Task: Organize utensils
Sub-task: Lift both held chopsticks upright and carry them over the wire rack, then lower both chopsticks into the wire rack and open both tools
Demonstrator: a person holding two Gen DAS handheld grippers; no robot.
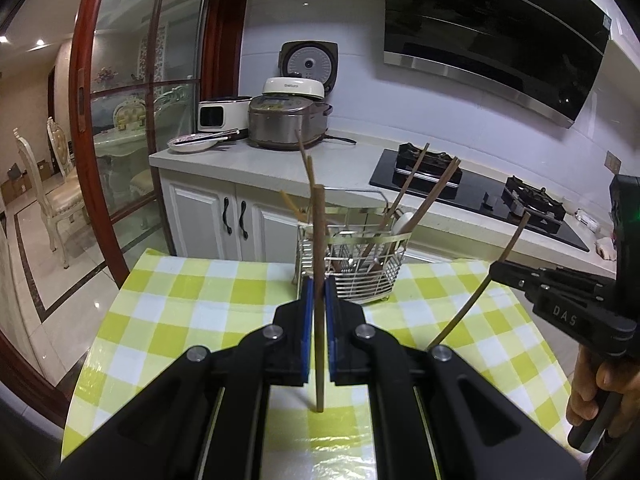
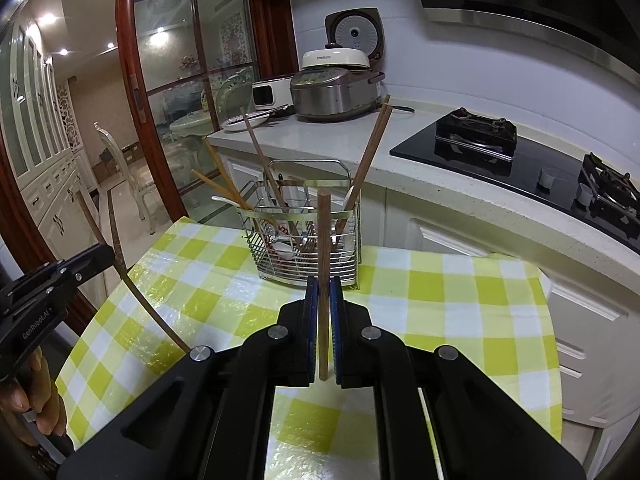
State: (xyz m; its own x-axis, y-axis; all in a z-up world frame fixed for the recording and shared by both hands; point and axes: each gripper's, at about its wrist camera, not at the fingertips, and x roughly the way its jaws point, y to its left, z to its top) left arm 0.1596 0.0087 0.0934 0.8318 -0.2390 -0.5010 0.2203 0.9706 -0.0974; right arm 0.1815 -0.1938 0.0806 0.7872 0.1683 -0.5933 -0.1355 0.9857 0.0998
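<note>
Most chopsticks already stand in the wire utensil basket (image 1: 360,276) at the table's far edge. Two remain: the left gripper (image 1: 319,296) has its jaws clamped on one chopstick (image 1: 319,240), the right gripper (image 2: 324,296) on another chopstick (image 2: 324,240), both upright above the checked tablecloth (image 1: 200,304), not yet dropped in.

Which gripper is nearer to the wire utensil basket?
Hard to call. Left gripper and right gripper each hold a chopstick upright just short of the wire utensil basket, at about equal distance.
</note>
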